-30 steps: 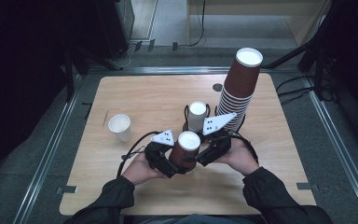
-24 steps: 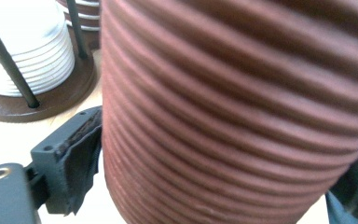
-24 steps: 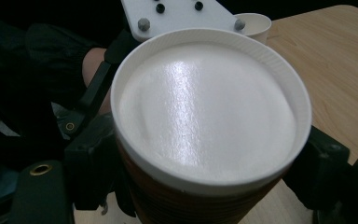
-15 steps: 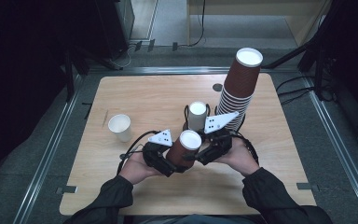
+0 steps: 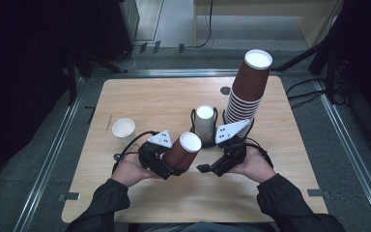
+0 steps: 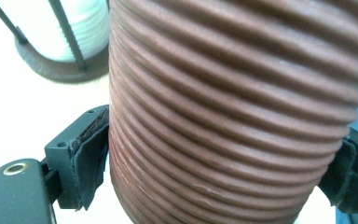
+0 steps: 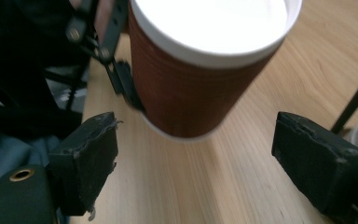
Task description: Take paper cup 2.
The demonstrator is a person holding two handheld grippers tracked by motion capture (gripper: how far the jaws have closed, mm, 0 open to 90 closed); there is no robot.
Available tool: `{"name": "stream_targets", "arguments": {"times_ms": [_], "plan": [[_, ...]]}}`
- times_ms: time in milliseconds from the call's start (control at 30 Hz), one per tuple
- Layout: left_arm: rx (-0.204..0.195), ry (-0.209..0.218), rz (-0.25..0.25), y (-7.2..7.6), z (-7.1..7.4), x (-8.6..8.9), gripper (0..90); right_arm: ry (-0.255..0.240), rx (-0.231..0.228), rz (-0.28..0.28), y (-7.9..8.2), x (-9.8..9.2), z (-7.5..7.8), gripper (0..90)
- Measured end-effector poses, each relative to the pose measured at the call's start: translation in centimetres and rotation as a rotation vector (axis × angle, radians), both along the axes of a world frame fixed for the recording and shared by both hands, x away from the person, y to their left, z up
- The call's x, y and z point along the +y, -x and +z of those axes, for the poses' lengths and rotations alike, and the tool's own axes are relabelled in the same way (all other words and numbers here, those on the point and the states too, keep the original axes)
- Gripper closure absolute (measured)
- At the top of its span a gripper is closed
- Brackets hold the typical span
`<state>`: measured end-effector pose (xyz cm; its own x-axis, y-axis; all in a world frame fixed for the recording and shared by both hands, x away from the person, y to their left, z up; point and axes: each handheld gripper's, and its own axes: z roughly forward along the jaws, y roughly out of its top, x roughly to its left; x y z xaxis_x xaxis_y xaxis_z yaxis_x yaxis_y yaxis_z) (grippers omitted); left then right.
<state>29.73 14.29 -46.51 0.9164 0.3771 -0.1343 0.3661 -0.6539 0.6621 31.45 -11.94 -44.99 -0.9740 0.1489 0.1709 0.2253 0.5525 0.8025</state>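
Left tool [image 5: 170, 166]: pinching brown cup [image 5: 182, 151], tilted toward 1 o'clock.
Right tool [image 5: 207, 168]: spread, cup at 9 o'clock, nearby.

The cup [image 5: 183, 152] you hold at the frame's centre is reddish brown with fine horizontal ribbing and a white inside. At upper right, the stack of cups [image 5: 248, 92] repeats that brown, with white rims striping its lower half. At centre left sits a plain white cup [image 5: 123, 129]. The table [image 5: 164, 96] is pale wood grain, and your sleeves [image 5: 101, 208] are dark.
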Motion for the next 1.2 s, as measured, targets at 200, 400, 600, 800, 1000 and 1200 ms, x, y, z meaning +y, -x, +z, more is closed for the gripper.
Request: {"name": "stream_targets", "arguments": {"times_ms": [200,400,600,800,1000,1200], "plan": [[0.013,-0.064,0.012,-0.2,0.3,0.0,10.2,0.08,-0.019,0.005,0.5,-0.3,-0.8,16.0],[0.02,-0.13,-0.005,-0.7,0.1,-0.1,10.2,0.101,-0.015,-0.015,0.5,-1.2,-1.4,16.9],[0.035,-0.195,-0.025,-1.4,-0.4,-0.8,10.2,0.123,-0.022,-0.029,0.4,-1.7,-2.0,17.5],[0.063,-0.235,-0.061,-2.0,-1.1,-1.8,10.2,0.124,-0.025,-0.025,0.4,-2.0,-2.2,17.6],[0.077,-0.266,-0.112,-2.0,-1.7,-2.9,10.0,0.118,-0.025,-0.027,0.1,-2.1,-2.1,17.6],[0.096,-0.29,-0.159,-1.5,-2.0,-4.3,10.0,0.097,-0.032,0.0,-0.1,-1.5,-1.8,17.2]]}}
